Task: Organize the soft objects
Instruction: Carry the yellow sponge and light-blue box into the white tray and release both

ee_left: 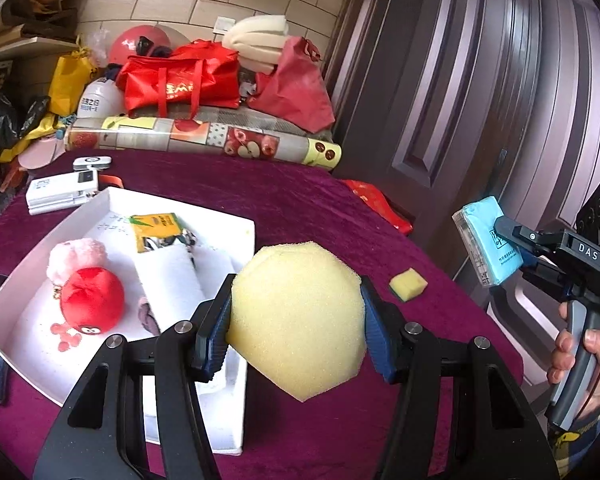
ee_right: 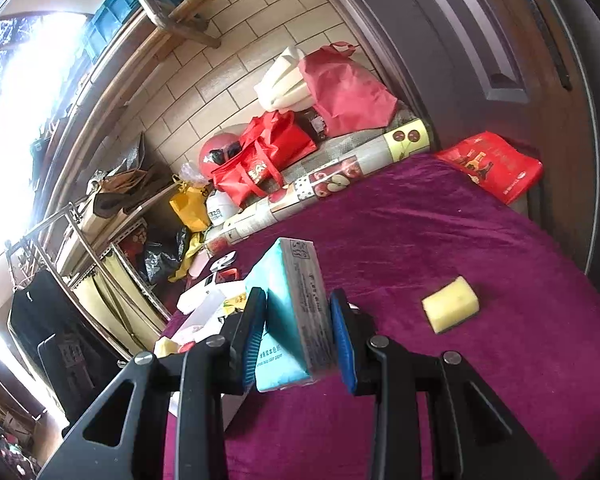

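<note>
My left gripper (ee_left: 296,320) is shut on a big pale yellow foam sponge (ee_left: 296,316), held above the purple tablecloth just right of the white tray (ee_left: 236,436). The tray holds a red plush toy (ee_left: 92,300), a pink pompom (ee_left: 76,258), a rolled white towel (ee_left: 168,280) and a yellow tissue pack (ee_left: 156,230). My right gripper (ee_right: 298,332) is shut on a light blue tissue pack (ee_right: 292,320), held in the air; it also shows at the right in the left wrist view (ee_left: 486,240). A small yellow sponge (ee_left: 408,284) lies on the cloth (ee_right: 450,304).
White boxes (ee_left: 60,192) lie behind the tray. A rolled fruit-print sheet (ee_left: 204,138), red bags (ee_left: 180,80) and a red helmet (ee_left: 140,42) pile at the table's far edge. A dark door (ee_left: 480,100) stands on the right. A red bag (ee_right: 492,164) lies at the table's far right corner.
</note>
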Demonstrator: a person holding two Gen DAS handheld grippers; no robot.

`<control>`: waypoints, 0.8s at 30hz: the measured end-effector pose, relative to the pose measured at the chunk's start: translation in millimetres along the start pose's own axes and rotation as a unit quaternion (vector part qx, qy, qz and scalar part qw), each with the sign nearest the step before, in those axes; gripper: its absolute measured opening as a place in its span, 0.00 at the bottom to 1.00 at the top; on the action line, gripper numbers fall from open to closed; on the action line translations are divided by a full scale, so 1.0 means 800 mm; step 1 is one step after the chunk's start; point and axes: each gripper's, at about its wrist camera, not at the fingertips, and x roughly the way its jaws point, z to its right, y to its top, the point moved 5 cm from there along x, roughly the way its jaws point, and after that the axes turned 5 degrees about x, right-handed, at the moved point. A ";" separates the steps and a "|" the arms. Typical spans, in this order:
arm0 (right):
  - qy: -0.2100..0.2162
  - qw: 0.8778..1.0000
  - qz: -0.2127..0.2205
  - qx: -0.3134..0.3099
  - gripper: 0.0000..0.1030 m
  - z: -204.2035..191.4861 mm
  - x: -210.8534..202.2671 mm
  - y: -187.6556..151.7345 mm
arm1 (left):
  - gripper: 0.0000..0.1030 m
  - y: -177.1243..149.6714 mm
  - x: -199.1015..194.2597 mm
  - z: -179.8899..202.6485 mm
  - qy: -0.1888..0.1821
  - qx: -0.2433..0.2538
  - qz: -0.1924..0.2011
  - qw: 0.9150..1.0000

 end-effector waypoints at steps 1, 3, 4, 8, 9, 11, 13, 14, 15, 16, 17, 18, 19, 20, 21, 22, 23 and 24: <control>0.003 1.000 -0.001 -0.002 0.32 -0.004 0.001 -0.001 | 0.56 0.001 -0.003 -0.003 0.002 -0.001 0.002 1.000; 0.007 1.000 -0.002 -0.003 0.32 -0.010 0.002 -0.002 | 0.56 0.003 -0.007 -0.009 0.007 -0.003 0.006 1.000; 0.010 1.000 -0.004 -0.005 0.32 -0.012 0.004 -0.003 | 0.56 0.003 -0.010 -0.013 0.009 -0.005 0.009 1.000; 0.019 1.000 -0.012 -0.008 0.32 -0.021 0.011 -0.005 | 0.56 0.005 -0.020 -0.029 0.020 -0.017 0.017 1.000; 0.020 1.000 -0.014 -0.009 0.32 -0.024 0.013 -0.005 | 0.56 0.005 -0.022 -0.032 0.021 -0.020 0.018 0.999; 0.023 0.999 -0.017 -0.014 0.32 -0.030 0.015 -0.007 | 0.56 0.006 -0.027 -0.041 0.026 -0.027 0.023 0.999; 0.024 0.999 -0.019 -0.017 0.32 -0.036 0.017 -0.009 | 0.56 0.006 -0.031 -0.045 0.028 -0.031 0.025 0.999; 0.025 0.999 -0.021 -0.019 0.32 -0.038 0.018 -0.010 | 0.56 0.006 -0.033 -0.047 0.030 -0.032 0.027 0.999; 0.025 0.999 -0.023 -0.020 0.32 -0.040 0.020 -0.011 | 0.56 0.006 -0.034 -0.049 0.031 -0.034 0.028 0.999; 0.026 0.999 -0.024 -0.021 0.32 -0.043 0.022 -0.011 | 0.56 0.006 -0.036 -0.052 0.032 -0.035 0.029 0.998; 0.026 0.999 -0.025 -0.021 0.32 -0.045 0.023 -0.012 | 0.56 0.006 -0.037 -0.054 0.032 -0.037 0.029 0.998; 0.027 0.999 -0.026 -0.023 0.32 -0.048 0.024 -0.011 | 0.56 0.006 -0.039 -0.057 0.033 -0.040 0.031 0.998; 0.027 0.999 -0.027 -0.023 0.32 -0.050 0.025 -0.012 | 0.56 0.006 -0.041 -0.060 0.034 -0.042 0.032 0.998; 0.027 0.999 -0.027 -0.025 0.32 -0.053 0.026 -0.012 | 0.56 0.006 -0.043 -0.062 0.034 -0.044 0.034 0.998; 0.029 0.999 -0.028 -0.026 0.32 -0.056 0.028 -0.012 | 0.56 0.006 -0.045 -0.064 0.035 -0.046 0.036 0.998; 0.029 0.999 -0.029 -0.028 0.33 -0.059 0.029 -0.012 | 0.56 0.007 -0.047 -0.067 0.036 -0.048 0.038 0.997; 0.030 0.999 -0.031 -0.030 0.33 -0.062 0.032 -0.013 | 0.56 0.007 -0.049 -0.070 0.037 -0.049 0.040 0.997; 0.032 0.998 -0.033 -0.032 0.33 -0.065 0.034 -0.013 | 0.56 0.008 -0.051 -0.074 0.038 -0.052 0.042 0.997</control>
